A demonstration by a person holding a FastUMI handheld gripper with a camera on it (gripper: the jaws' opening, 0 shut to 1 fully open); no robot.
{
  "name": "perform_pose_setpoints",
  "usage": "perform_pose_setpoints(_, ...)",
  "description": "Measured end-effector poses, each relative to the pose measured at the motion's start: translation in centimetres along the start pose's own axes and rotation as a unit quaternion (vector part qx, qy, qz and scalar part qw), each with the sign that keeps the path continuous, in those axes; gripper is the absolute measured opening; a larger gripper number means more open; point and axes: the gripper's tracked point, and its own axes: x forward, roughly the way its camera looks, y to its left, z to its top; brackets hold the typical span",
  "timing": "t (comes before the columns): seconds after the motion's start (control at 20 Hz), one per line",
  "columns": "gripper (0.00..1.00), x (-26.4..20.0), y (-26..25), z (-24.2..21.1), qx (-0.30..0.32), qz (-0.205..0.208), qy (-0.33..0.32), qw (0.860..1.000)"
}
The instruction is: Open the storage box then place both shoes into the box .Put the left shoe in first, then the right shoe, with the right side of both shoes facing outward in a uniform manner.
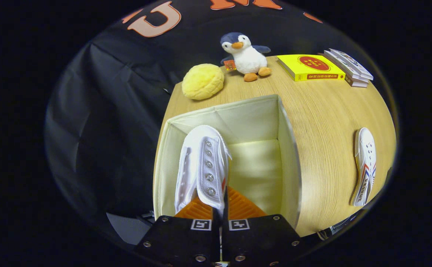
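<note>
Shoe (201, 167) pinched by gripper (219, 207) above open storage box (288, 155).

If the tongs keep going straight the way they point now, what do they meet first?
Most likely the floor of the open storage box. The tongs are shut on the white shoe, held over the box's opening, so the shoe's toe would touch down first. Depth is hard to judge.

Gripper hardware, as we see it from the on-board camera

We note the handheld two-finger gripper (220, 207): two flat black carrier plates side by side, each bearing one square black-and-white fiducial marker at its inner front corner and round silver screw heads near its corners; the finger pads (242, 207) are ribbed.
</note>
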Motion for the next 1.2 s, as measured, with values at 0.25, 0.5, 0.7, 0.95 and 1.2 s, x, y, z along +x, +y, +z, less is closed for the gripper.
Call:
perform_pose_setpoints(0.25, 0.03, 2.9, 0.5, -1.5, 0.045, -0.015, 0.039, 0.998)
perform_pose_setpoints(0.5, 0.08, 3.3, 1.0, -3.4, 0.050, 0.026, 0.097, 0.994)
perform_pose_setpoints(0.7, 0.19, -1.0, 2.6, -2.1, 0.047, 0.135, 0.098, 0.985)
perform_pose_setpoints(0.95, 0.44, -7.5, -0.8, 1.4, 0.015, 0.200, 0.040, 0.979)
perform_pose_setpoints(1.2, 0.73, -11.7, -10.5, 3.6, -0.001, 0.162, -0.033, 0.986)
